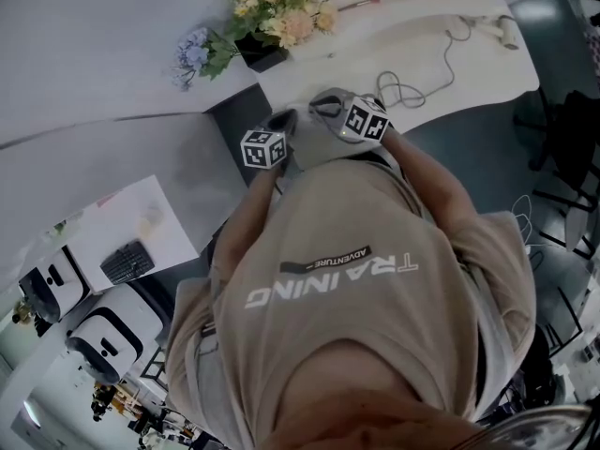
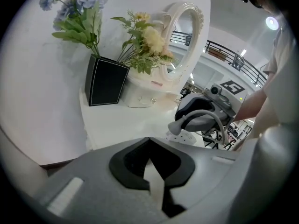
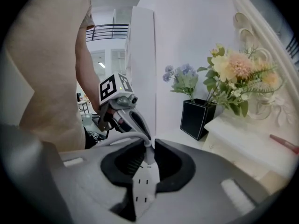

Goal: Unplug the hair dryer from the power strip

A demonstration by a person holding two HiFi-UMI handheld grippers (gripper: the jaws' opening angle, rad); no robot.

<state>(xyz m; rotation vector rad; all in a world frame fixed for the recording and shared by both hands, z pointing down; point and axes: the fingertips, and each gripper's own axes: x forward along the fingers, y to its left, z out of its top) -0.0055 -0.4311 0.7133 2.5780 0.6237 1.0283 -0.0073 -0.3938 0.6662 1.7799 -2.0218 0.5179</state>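
Right now the right gripper [image 3: 148, 146] is clenched on the neck of a pale grey plug [image 3: 146, 151], its two dark pads pressing the plug from either side. Directly beneath, at 6 o'clock in the right gripper view, the white power strip [image 3: 143, 190] shows through the gap behind the jaws, with its small socket slots visible. The plug stands at the strip's face. Whether its pins are seated or clear cannot be told.

From the plug a grey cord [image 3: 114, 139] curves off toward 9 o'clock. In the head view it lies in loose loops on the white table [image 1: 487, 78] and runs toward 1 o'clock, to a pale object at the table's edge that is too small to make out.

Meanwhile the left gripper [image 2: 149, 140] is closed, pad tips meeting with nothing between them. It hangs just beside the right one, at its 10 o'clock in the right gripper view, with its marker cube [image 3: 112, 88] facing the camera.

At 11 o'clock on the table a black square vase [image 2: 105, 80] holds blue and cream flowers [image 2: 140, 45]. Just beside it, toward 1 o'clock in the left gripper view, stands an ornate white oval mirror [image 2: 202, 17].
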